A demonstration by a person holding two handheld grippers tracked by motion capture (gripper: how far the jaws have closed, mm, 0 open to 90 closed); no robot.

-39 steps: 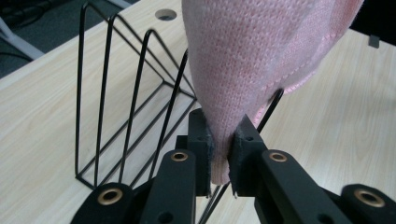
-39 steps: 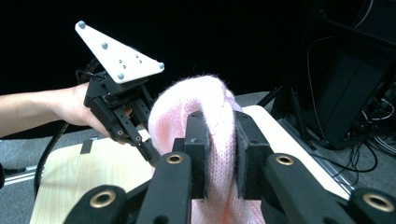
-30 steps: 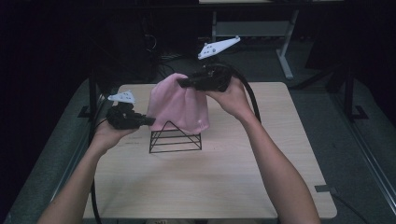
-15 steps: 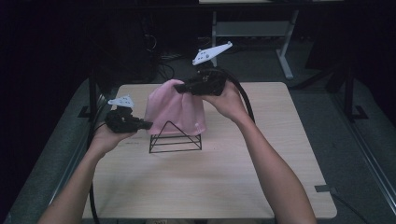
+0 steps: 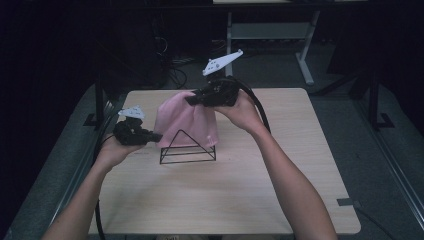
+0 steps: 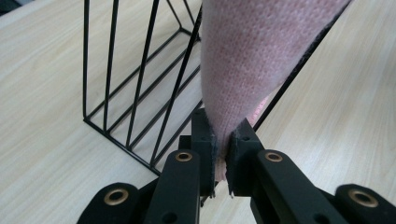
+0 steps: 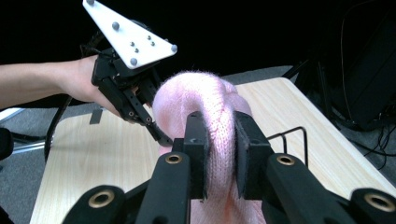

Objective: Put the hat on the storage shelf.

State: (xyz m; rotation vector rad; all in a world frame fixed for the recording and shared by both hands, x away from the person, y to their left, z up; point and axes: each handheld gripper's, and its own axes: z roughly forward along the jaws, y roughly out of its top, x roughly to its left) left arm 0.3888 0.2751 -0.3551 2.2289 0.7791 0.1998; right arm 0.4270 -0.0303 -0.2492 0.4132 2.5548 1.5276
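Note:
A pink knitted hat (image 5: 186, 122) hangs over a black wire pyramid frame (image 5: 187, 148) on the wooden table (image 5: 240, 190). My left gripper (image 5: 156, 136) is shut on the hat's lower left edge; in the left gripper view its pads pinch the pink hat (image 6: 243, 65) beside the wire frame (image 6: 135, 88). My right gripper (image 5: 192, 99) is shut on the hat's top, holding it up above the frame's tip. In the right gripper view the hat (image 7: 210, 107) bulges between the jaws, with the left gripper (image 7: 161, 137) beyond it.
The table's front half lies bare in front of the frame. Behind the table stand a dark desk's white legs (image 5: 305, 55) and cables on the floor (image 5: 175, 65). A black cable (image 5: 257, 107) trails from my right gripper.
The right gripper has shifted slightly left and up with the hat's top, so the hat stands taller over the frame. The left gripper has stayed in place.

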